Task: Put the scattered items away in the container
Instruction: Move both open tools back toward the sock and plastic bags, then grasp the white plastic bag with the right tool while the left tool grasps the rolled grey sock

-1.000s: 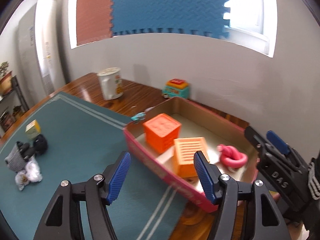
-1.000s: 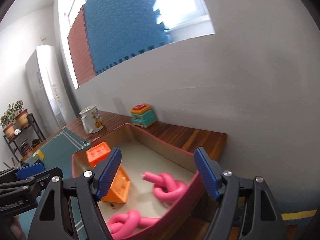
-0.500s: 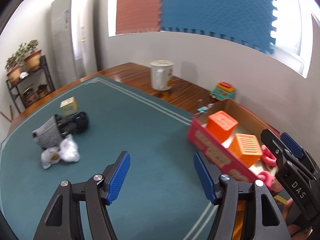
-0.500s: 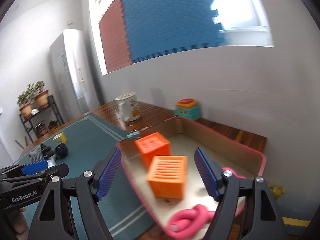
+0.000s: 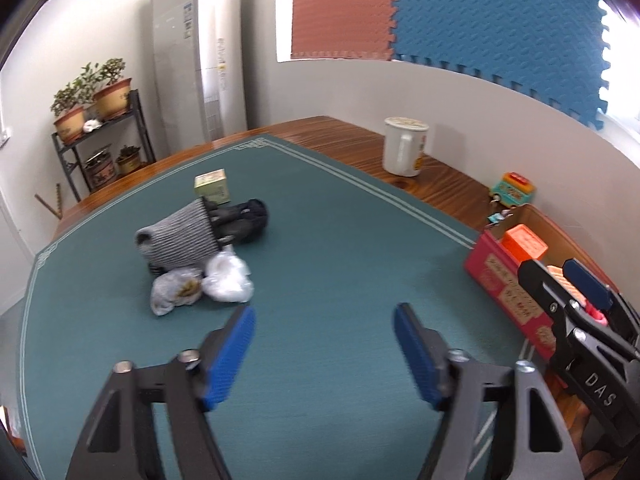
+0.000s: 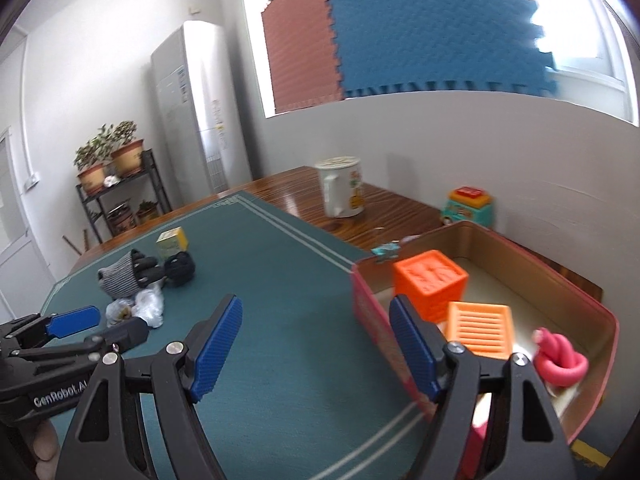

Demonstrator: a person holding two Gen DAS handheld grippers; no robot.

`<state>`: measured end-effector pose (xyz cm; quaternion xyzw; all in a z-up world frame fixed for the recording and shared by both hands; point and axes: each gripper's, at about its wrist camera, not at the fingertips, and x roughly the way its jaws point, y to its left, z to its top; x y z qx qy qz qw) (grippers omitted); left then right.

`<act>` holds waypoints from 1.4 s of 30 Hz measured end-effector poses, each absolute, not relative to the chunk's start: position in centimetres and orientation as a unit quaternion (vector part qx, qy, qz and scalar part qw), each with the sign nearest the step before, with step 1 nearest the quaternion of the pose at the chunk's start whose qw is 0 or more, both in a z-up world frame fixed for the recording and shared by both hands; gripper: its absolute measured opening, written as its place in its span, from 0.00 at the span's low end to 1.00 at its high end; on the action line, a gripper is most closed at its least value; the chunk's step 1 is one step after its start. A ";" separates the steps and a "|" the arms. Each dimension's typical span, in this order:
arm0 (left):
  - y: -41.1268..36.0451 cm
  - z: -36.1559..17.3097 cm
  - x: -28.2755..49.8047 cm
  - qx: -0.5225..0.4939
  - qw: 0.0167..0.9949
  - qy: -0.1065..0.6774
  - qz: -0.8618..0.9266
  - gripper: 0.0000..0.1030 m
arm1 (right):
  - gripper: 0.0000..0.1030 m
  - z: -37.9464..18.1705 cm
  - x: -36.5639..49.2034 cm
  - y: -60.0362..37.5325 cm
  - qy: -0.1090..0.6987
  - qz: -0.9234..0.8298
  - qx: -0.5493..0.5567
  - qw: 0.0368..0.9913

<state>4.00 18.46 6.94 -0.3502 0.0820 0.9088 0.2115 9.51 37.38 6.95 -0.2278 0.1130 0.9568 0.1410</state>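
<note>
Left wrist view: left gripper [image 5: 324, 344] has its jaws apart with nothing between them; they have just been opening wider. It points at bare green mat [image 5: 340, 264].
Right wrist view: right gripper [image 6: 314, 338] has its jaws apart and empty, over the mat beside the container's near wall.
Container: pink box [image 6: 576, 288] at the right of the mat; it holds two orange blocks [image 6: 430, 282] and a pink knotted piece [image 6: 560, 362].
Scattered items: heap at far left of the mat; grey striped sock [image 5: 180, 240], dark bundle [image 5: 248, 220], two crumpled clear bags [image 5: 226, 280], small yellow-green carton [image 5: 212, 188], all touching or just beside one another.
Risk, grasp: items lie crowded, so a closing jaw may likely catch two at once or push the heap away.
Risk, bags: thin film looks slippery; pads could pinch only a fold and drop it in transit.
Risk, collision: both grippers run close together; crossing paths toward the heap could knock them.
Surface: green mat with pale border lines on a wooden table [image 5: 352, 136].
Room: white wall, foam tiles on the window, white mug [image 5: 404, 146], toy bus [image 5: 512, 190], plant shelf [image 5: 100, 136], tall grey unit.
</note>
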 end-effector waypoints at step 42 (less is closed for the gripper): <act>2.6 2.5 -6.1 -0.412 0.029 -0.020 0.910 0.76 | 0.78 0.7 -11.8 22.1 -0.009 0.915 -0.399 -0.061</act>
